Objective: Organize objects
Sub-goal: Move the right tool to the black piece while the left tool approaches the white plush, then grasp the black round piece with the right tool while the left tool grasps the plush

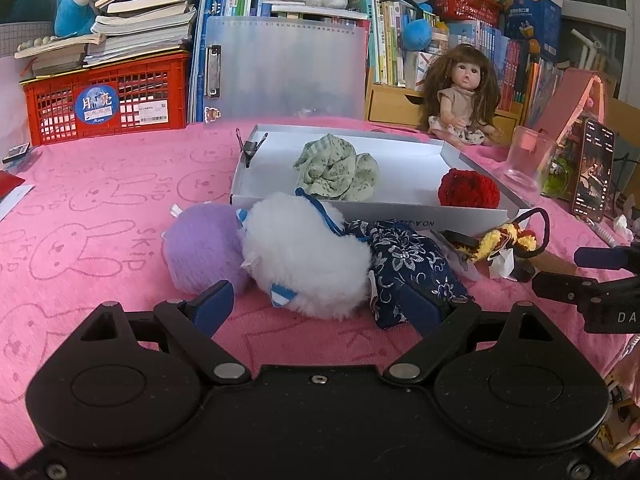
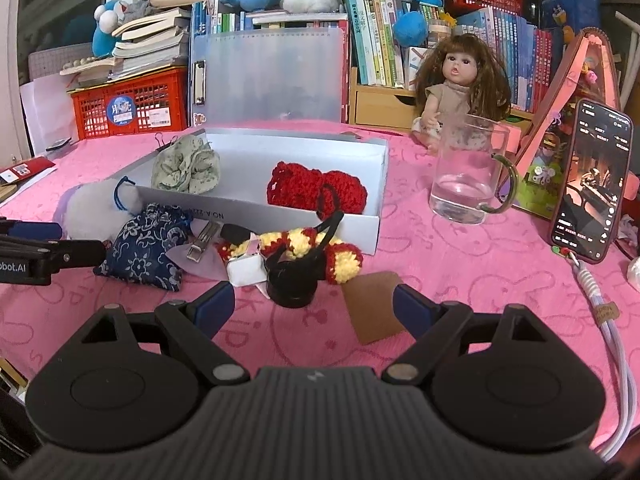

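Tray: a shallow white box [image 1: 472, 220] lies open on the pink cloth [image 1: 100, 220], the landmark for all below; it looks like the collecting place.
Inside the tray: a crumpled green cloth [image 1: 336, 170] toward its far left, a red crochet piece [image 2: 316, 192] at its right end. The floor between them is bare.
Before the tray's near wall: a purple fluffy ball [image 1: 200, 252], a white fluffy ball [image 1: 304, 260] and a blue flowered pouch [image 2: 148, 248] lie bunched together, touching; probably waiting their turn.
Before the tray's right corner: a red-and-yellow crochet band [image 2: 340, 260], a black hair tie [image 2: 292, 284], a metal hair clip [image 2: 202, 242] and a brown card [image 2: 372, 308]; folded white paper among them is too tangled to make out.
Right of the tray: a glass jug [image 2: 464, 172], with a phone [image 2: 592, 184] propped beyond it.
Left gripper [image 1: 320, 308]: jaws spread wide, holding nothing, aimed at the white ball.
Right gripper [image 2: 314, 308]: jaws spread wide, holding nothing, the hair tie just ahead.
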The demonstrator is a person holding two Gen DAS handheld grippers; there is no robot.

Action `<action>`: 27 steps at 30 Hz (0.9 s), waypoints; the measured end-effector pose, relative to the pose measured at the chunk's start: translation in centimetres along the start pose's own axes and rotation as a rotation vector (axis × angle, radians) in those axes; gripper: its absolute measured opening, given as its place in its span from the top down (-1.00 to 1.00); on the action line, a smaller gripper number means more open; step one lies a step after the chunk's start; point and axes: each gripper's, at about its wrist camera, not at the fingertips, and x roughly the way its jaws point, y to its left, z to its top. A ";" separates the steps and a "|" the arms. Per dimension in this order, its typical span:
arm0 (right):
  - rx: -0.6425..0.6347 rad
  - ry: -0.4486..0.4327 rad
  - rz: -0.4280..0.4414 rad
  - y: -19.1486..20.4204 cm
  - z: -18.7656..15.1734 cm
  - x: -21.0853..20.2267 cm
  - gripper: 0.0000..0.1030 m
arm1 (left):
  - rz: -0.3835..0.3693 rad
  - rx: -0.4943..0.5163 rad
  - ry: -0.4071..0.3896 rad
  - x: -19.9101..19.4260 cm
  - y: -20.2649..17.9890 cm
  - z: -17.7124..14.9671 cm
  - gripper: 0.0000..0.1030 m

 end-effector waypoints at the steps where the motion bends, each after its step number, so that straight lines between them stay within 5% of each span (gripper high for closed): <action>1: -0.003 0.001 0.001 0.0 -0.1 0.0 -0.78 | 0.000 0.000 0.001 0.1 0.0 0.0 -0.75; 10: -0.008 -0.001 -0.001 0.2 0.0 0.1 -0.77 | -0.004 -0.007 0.002 0.4 0.1 0.1 -0.73; 27: 0.034 0.002 0.006 0.1 0.9 1.1 -0.40 | 0.028 -0.028 -0.048 0.6 0.6 1.8 -0.35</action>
